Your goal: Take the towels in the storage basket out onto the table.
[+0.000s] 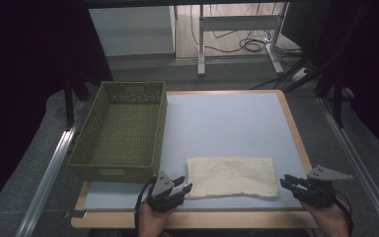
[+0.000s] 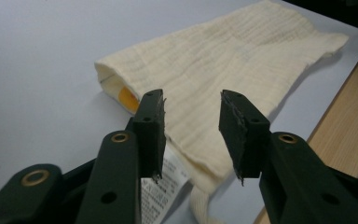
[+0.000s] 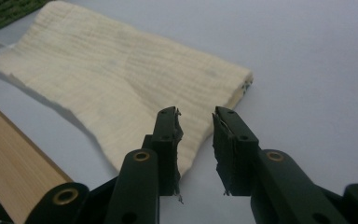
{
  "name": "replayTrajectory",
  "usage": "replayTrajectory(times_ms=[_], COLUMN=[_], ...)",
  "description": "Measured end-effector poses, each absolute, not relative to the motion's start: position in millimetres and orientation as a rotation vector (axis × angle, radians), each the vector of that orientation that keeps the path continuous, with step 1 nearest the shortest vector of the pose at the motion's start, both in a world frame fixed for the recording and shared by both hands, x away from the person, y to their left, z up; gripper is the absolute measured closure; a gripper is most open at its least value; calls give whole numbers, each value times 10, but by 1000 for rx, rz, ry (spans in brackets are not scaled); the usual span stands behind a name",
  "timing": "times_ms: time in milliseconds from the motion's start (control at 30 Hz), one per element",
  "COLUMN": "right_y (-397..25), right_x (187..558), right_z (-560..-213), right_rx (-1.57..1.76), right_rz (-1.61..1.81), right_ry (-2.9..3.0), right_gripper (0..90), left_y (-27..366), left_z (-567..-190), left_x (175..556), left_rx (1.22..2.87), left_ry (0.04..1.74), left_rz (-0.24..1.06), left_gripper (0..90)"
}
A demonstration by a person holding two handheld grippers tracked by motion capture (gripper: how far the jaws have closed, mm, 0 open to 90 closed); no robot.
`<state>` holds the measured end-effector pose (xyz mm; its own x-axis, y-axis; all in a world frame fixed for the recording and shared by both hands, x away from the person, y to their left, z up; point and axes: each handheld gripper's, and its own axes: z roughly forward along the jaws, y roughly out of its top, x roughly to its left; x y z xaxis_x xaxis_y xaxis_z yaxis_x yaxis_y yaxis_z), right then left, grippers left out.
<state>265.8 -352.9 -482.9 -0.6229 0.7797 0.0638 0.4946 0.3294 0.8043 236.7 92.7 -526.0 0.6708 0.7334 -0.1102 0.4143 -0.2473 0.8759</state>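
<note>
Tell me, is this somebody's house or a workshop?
Probably a lab or workshop: a metal-legged bench with loose black cables on the floor behind, dark curtains around, and a pale blue wood-edged table.

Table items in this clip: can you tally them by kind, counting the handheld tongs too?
Folded cream cloth: 1
Green woven basket: 1
Handheld tongs, left tongs and right tongs, both open: 2
Total: 4
</note>
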Motion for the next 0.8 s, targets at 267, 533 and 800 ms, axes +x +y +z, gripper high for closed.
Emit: replayTrajectory(times_ms=[267,533,800], right_y=[-3309,-3325,-3289], right_x=[2720,2803,2922], right_z=[-5085,-5100,-5164], right_rx=[1121,1133,1166], right_rz=[1168,1156,1127], right_ry=[2353,2296,2299], right_gripper=[668,604,570], left_y=[788,849,812], left_z=[-5427,-5458,-5448], left_x=[2437,2493,2702], left_rx=[1973,1949,1947], left_ry=[918,960,1042], left_rz=[392,387,427], left_gripper=[546,555,576])
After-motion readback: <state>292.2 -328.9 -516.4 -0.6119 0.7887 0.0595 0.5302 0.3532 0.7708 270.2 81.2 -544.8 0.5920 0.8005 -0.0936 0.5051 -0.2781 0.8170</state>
